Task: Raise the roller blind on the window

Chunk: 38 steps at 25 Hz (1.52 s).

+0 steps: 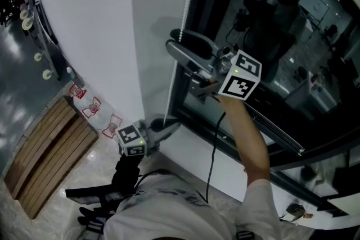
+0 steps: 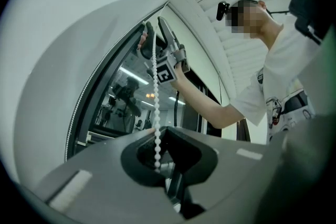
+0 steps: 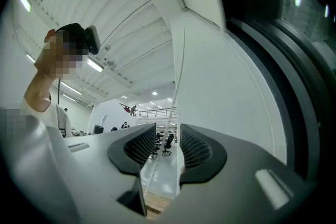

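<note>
A white bead chain (image 1: pixel 179 31) hangs down beside the dark window (image 1: pixel 281 19), along the white wall. My right gripper (image 1: pixel 175 42) is raised high and stands open. The chain (image 3: pixel 176 92) passes between its ribbed pads (image 3: pixel 142 147) without touching them. Lower down, my left gripper (image 1: pixel 171 125) is shut on the same chain (image 2: pixel 156 113), which runs down into its closed jaws (image 2: pixel 159 134). The left gripper view looks up at the right gripper (image 2: pixel 153 26) astride the chain. I cannot pick out the blind's fabric.
The window's dark frame and sill (image 1: pixel 270 132) run diagonally below my right arm. A black cable (image 1: pixel 214 149) hangs from the right gripper. On the floor to the left lie a slatted wooden board (image 1: pixel 45 154) and small red-marked items (image 1: pixel 93 107).
</note>
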Motion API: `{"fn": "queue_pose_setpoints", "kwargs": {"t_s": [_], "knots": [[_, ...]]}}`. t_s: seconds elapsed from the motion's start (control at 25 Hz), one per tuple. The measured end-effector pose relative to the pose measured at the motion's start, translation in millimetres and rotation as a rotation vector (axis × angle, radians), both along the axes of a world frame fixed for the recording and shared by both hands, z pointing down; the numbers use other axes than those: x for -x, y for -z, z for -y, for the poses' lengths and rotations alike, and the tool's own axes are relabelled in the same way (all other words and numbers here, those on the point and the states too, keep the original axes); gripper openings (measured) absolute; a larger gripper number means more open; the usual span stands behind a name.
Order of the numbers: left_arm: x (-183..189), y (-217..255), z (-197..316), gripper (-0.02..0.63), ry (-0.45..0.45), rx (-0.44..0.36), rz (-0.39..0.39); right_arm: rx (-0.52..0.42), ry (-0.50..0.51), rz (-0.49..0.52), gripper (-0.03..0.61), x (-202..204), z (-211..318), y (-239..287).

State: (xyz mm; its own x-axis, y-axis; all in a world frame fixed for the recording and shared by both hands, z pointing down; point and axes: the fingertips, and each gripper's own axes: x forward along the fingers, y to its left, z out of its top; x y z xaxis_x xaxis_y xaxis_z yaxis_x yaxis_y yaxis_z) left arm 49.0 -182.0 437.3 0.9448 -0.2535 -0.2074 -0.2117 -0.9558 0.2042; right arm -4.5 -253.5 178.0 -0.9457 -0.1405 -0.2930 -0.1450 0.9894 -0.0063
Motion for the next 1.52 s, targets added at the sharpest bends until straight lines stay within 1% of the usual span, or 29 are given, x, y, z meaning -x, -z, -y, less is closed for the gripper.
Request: {"fn": "queue_pose_setpoints", "kwargs": {"t_s": [0.12,0.32,0.48,0.6,0.68,0.76,0.8,1.08,1.28,1.4,1.52], "knots": [[-0.4,-0.3,-0.2,-0.002,0.001,-0.001,0.001,-0.055,-0.001,0.021,0.123,0.0,4.3,38.4],[2.2,0.8,0.9,-0.002,0.008,-0.006,-0.004,-0.12,0.002,0.052,0.112,1.4,9.3,90.8],[3.1,1.9,1.9,-0.002,0.015,-0.007,-0.007,-0.165,0.005,0.07,0.103,1.0,8.5,123.5],[4.3,2.3,2.5,-0.002,0.02,-0.007,-0.008,-0.176,0.003,0.092,0.085,-0.7,7.8,139.1],[5.7,1.6,2.7,-0.002,0.022,-0.008,-0.009,-0.173,-0.008,0.108,0.064,-2.5,8.5,143.7],[6.2,1.4,2.9,-0.002,0.023,-0.008,-0.011,-0.168,-0.018,0.123,0.022,-5.3,9.0,144.5],[6.2,1.1,2.9,-0.002,0.024,-0.008,-0.011,-0.164,-0.02,0.129,0.018,-6.6,8.6,144.1],[3.7,-1.2,0.1,-0.002,0.016,-0.001,-0.008,-0.108,0.021,0.155,0.014,-11.5,2.7,142.6],[3.0,-3.5,-1.1,-0.002,0.009,0.006,-0.004,-0.088,0.041,0.179,0.012,-13.7,-0.8,139.8],[2.6,-4.2,-1.9,-0.002,0.006,0.009,-0.005,-0.069,0.055,0.195,0.012,-15.4,-3.6,133.8],[1.5,-4.5,-2.7,-0.002,0.002,0.008,-0.005,-0.055,0.057,0.185,0.012,-13.3,-6.3,121.4]]}}
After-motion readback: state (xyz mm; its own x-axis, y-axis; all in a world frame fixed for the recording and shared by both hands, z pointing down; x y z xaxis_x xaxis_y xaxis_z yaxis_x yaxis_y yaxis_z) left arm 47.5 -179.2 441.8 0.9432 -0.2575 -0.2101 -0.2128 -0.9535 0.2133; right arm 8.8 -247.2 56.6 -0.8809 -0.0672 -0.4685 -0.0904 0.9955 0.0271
